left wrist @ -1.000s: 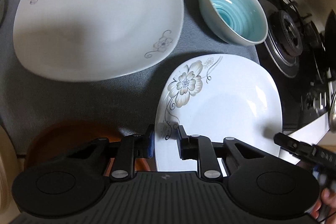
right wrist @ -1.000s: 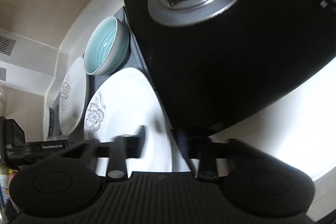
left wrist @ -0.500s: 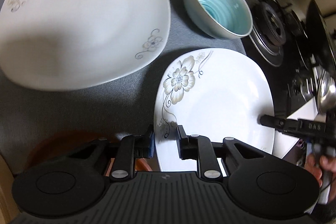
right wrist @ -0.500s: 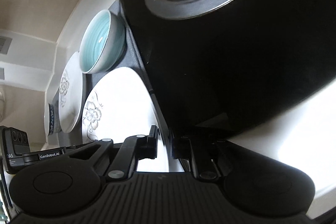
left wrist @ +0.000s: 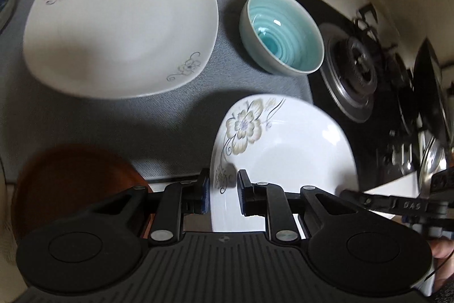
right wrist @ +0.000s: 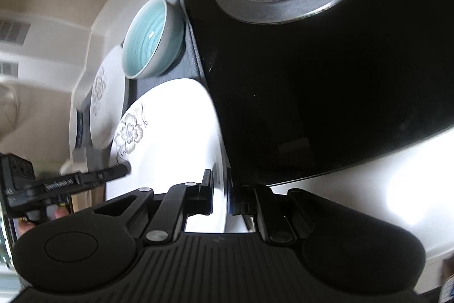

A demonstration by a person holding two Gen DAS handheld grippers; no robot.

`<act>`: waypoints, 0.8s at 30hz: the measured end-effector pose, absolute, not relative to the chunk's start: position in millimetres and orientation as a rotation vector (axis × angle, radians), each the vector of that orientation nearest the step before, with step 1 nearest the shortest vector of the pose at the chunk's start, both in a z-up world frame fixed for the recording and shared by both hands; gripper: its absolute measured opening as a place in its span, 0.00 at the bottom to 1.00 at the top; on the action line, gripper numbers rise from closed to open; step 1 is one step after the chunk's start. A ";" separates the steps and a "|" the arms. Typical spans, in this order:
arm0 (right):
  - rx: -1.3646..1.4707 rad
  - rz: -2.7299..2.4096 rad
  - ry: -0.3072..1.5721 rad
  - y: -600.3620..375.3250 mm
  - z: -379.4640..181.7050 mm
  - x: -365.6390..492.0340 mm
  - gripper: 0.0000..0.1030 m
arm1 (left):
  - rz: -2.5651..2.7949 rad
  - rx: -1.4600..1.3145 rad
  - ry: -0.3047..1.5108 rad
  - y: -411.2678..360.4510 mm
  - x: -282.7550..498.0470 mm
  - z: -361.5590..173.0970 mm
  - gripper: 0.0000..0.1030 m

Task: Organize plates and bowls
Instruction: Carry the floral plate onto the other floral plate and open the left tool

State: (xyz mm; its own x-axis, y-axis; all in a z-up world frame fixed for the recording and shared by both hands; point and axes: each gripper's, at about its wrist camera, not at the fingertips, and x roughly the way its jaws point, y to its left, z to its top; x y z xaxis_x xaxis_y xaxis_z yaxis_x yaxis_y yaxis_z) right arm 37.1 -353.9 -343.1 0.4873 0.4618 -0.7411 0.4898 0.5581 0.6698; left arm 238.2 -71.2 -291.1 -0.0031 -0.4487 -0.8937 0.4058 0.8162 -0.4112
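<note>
White floral plate [left wrist: 283, 161]: near edge hidden behind both claws' bodies.

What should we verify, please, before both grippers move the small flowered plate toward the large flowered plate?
1. Left gripper closed on the small flowered plate rim: ok.
2. Right gripper closed on the opposite rim: ok.
3. Plate clear of the mat: cannot tell.
4. Large flowered plate bare, ready to receive: ok.
5. Teal bowl apart from the carried plate: ok.
6. Brown dish under the left gripper's path: cannot tell.
</note>
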 end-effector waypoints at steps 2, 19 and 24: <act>1.052 0.009 1.115 -361.0 -344.5 37.3 0.10 | -0.643 -0.041 1.405 -72.7 232.4 -287.2 0.20; 1.165 0.231 1.063 -340.0 -332.5 60.5 0.17 | -0.556 -0.244 1.397 -13.6 215.6 -267.3 0.00; 1.024 0.116 1.114 -315.4 -346.0 71.2 0.06 | -0.562 -0.053 1.324 -28.4 211.5 -265.0 0.00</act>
